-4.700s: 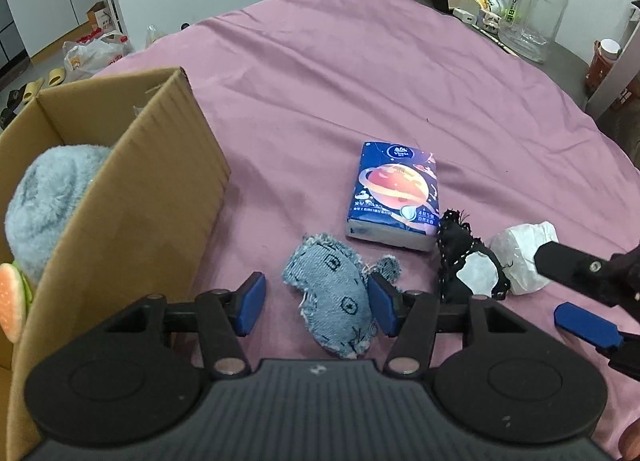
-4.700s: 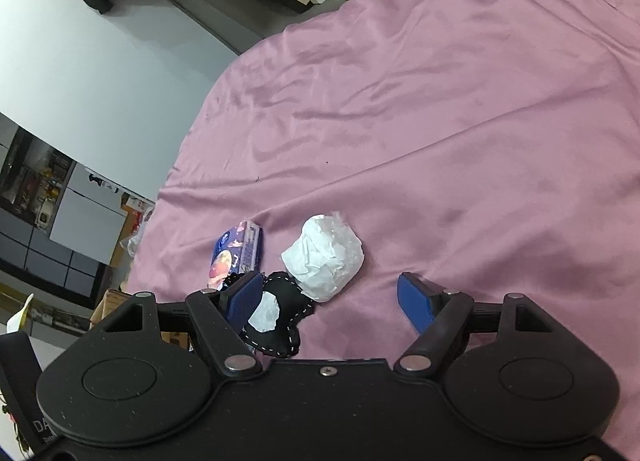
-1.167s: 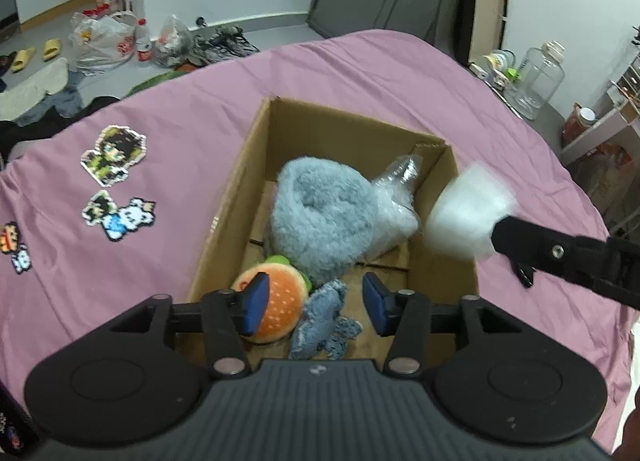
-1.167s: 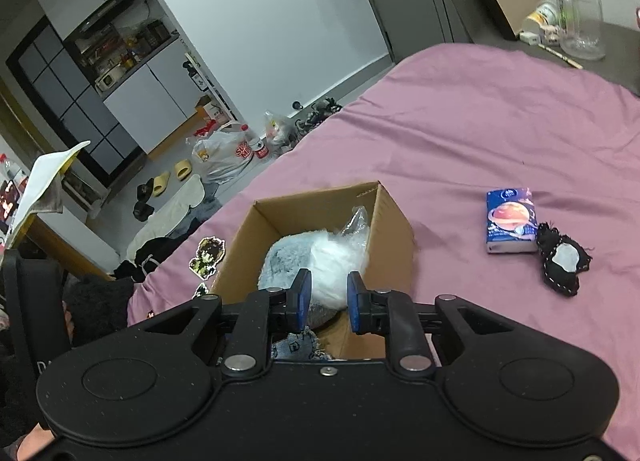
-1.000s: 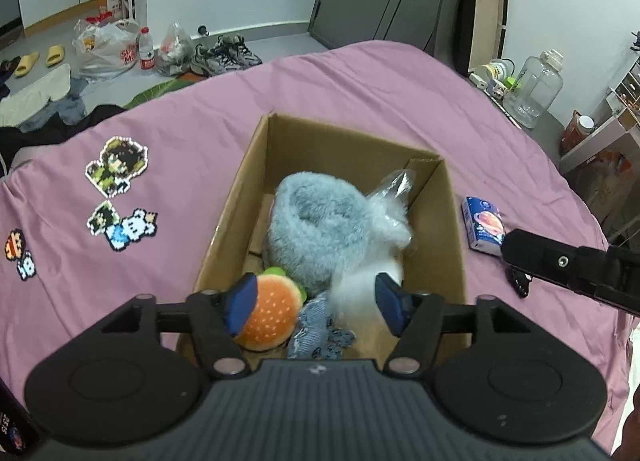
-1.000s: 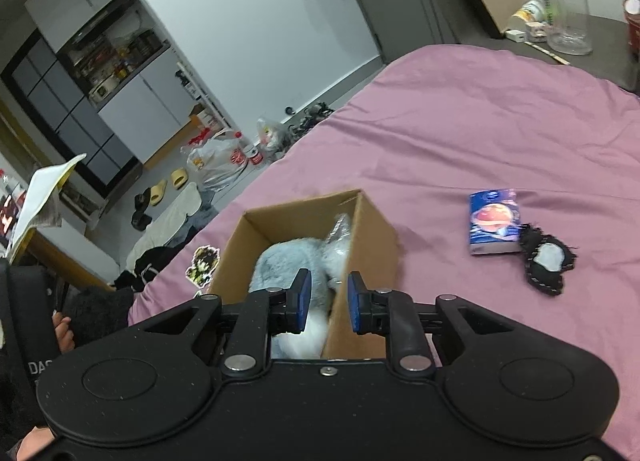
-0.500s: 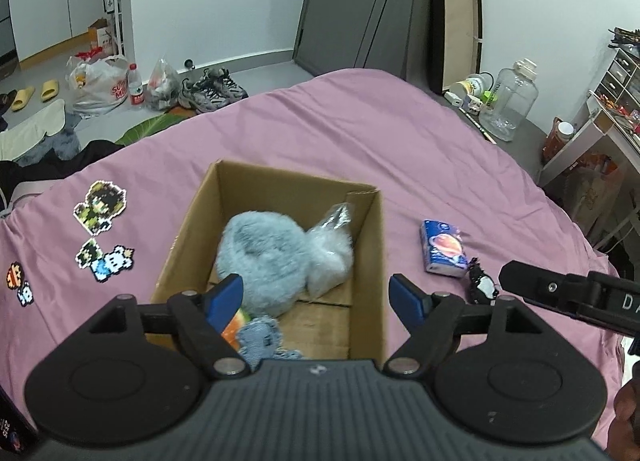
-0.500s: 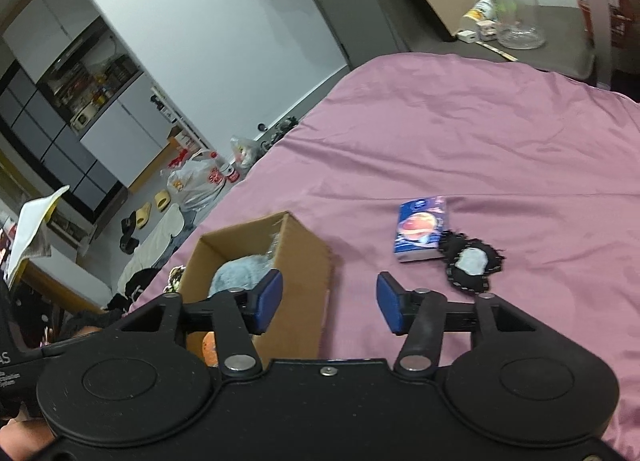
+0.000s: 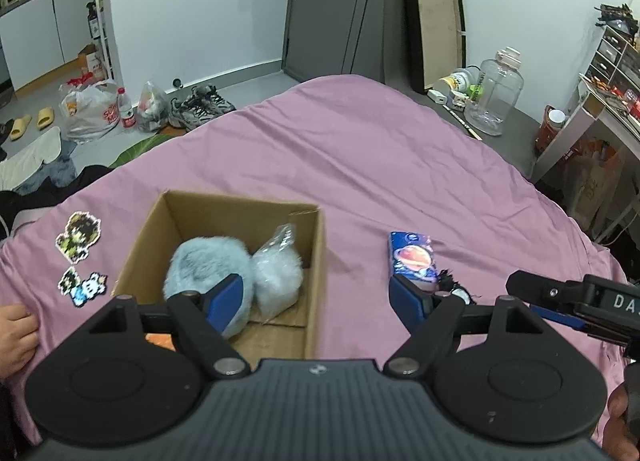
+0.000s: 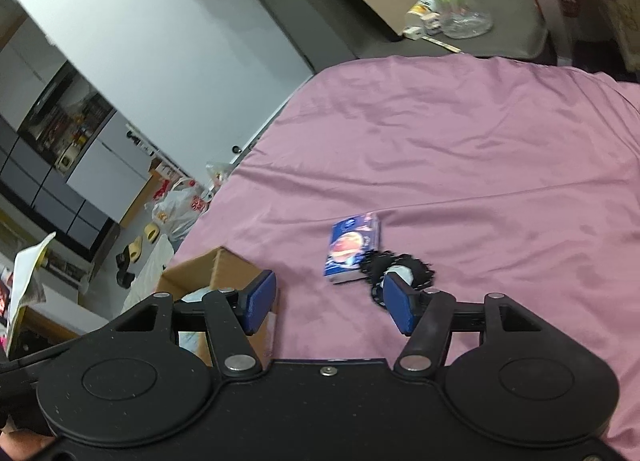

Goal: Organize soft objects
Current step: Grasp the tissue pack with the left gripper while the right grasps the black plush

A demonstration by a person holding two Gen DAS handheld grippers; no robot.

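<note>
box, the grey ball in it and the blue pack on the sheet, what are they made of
The box looks like plain brown cardboard, matte with raw cut edges. The grey ball looks like plush fabric, going by its fuzzy outline. The blue pack seems wrapped in glossy printed plastic film, probably tissues.

White letters "DA" stand on the black body of the right tool [image 9: 560, 303], cut off by the edge of the left wrist view. The blue tissue pack [image 9: 412, 257] on the bed bears print too small to read. Red print on a plastic bag [image 9: 90, 111] on the floor is illegible.
</note>
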